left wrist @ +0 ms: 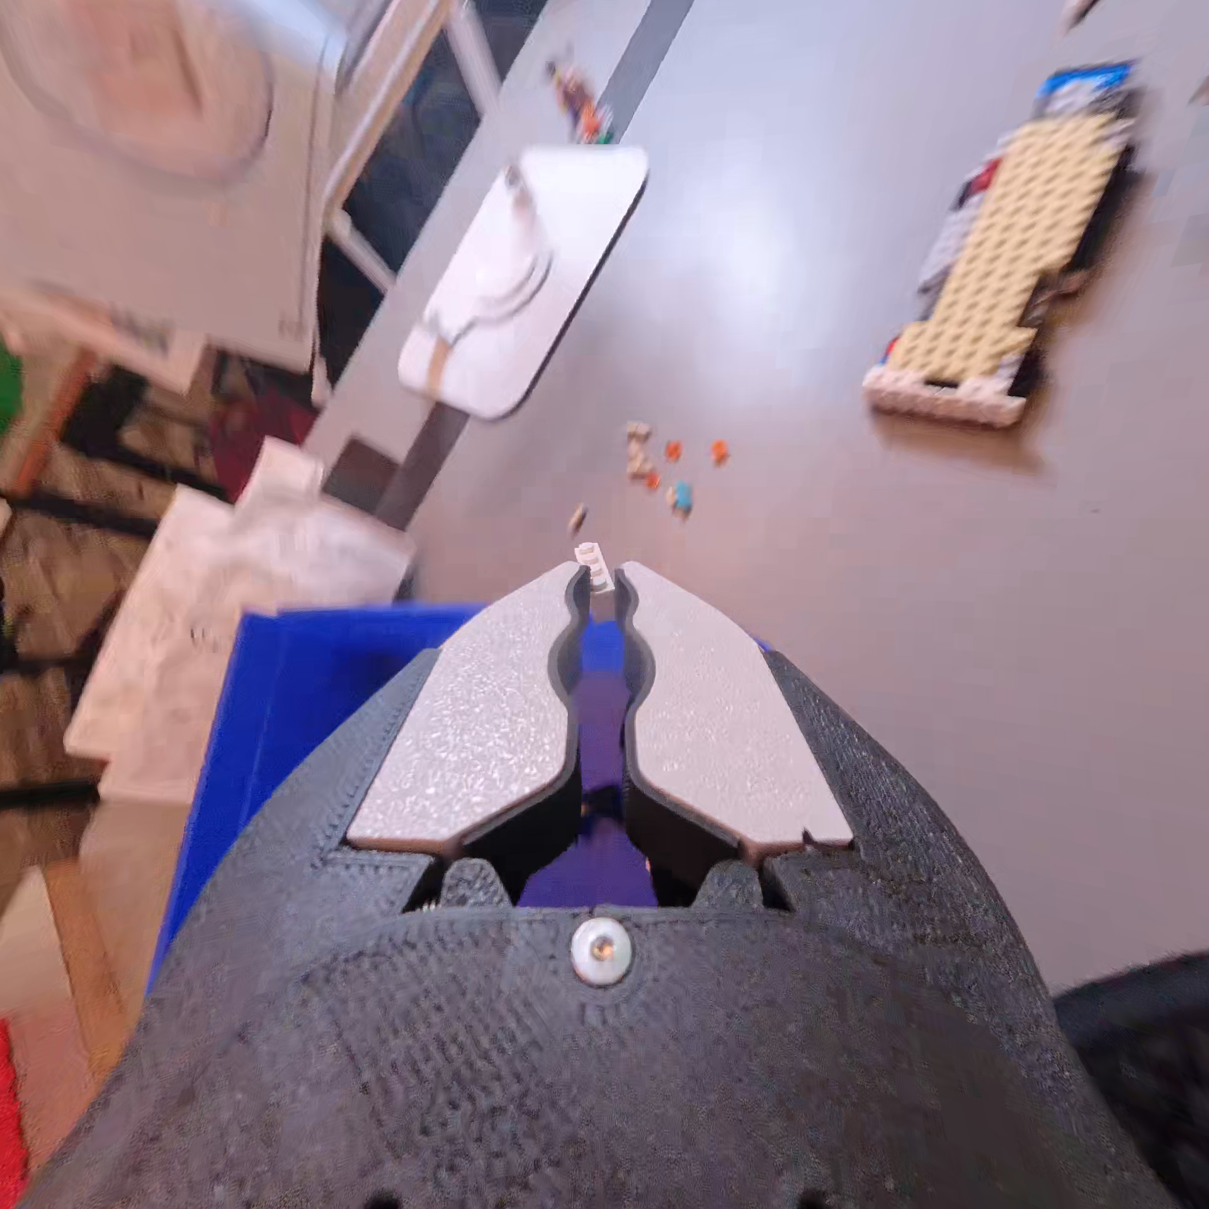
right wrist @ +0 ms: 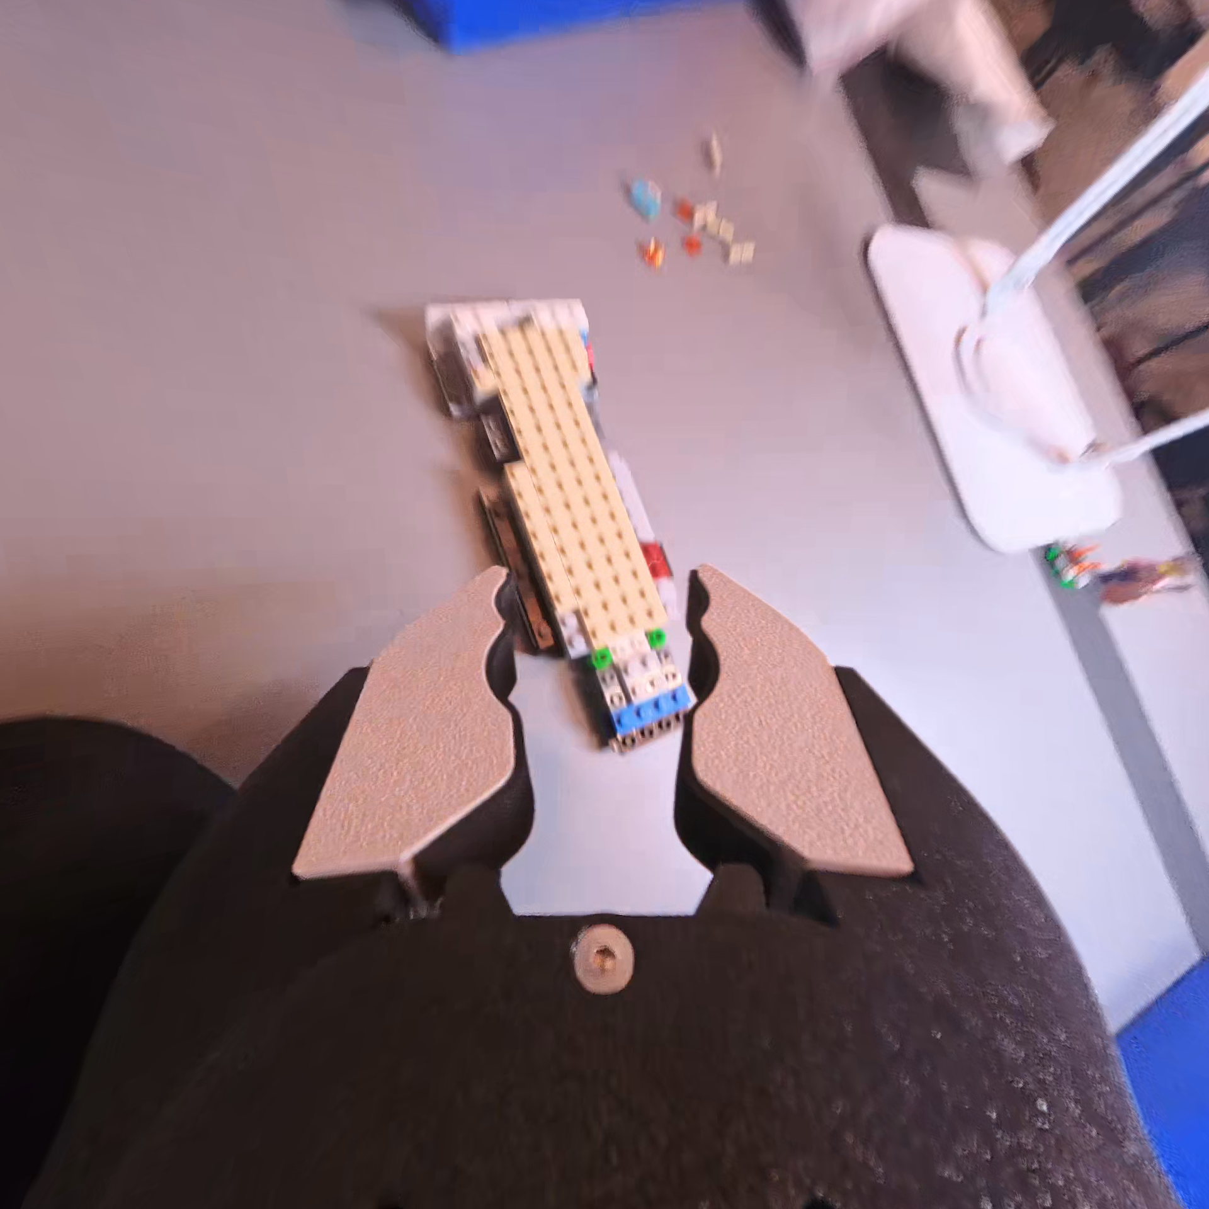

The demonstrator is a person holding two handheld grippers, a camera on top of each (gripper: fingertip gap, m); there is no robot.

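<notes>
My left gripper [left wrist: 598, 570] is shut on a small white studded brick piece [left wrist: 594, 568] that sticks out past the fingertips, held in the air above a blue bin [left wrist: 307, 680]. My right gripper [right wrist: 598, 589] is open, its fingers on either side of the near end of a long tan studded brick model [right wrist: 576, 484] that lies on the grey table [right wrist: 229, 327]; the pads do not press on it. The model has green studs and a blue brick at its near end. The same model shows at the far right in the left wrist view [left wrist: 1001, 255].
Several small loose bricks, orange, tan and light blue, lie on the table [left wrist: 667, 464] [right wrist: 687, 222]. A white tray with a cable stands near the table's edge [left wrist: 523, 281] [right wrist: 988, 392]. More small pieces lie past the tray [right wrist: 1105, 576]. White bags sit off the table [left wrist: 216, 608].
</notes>
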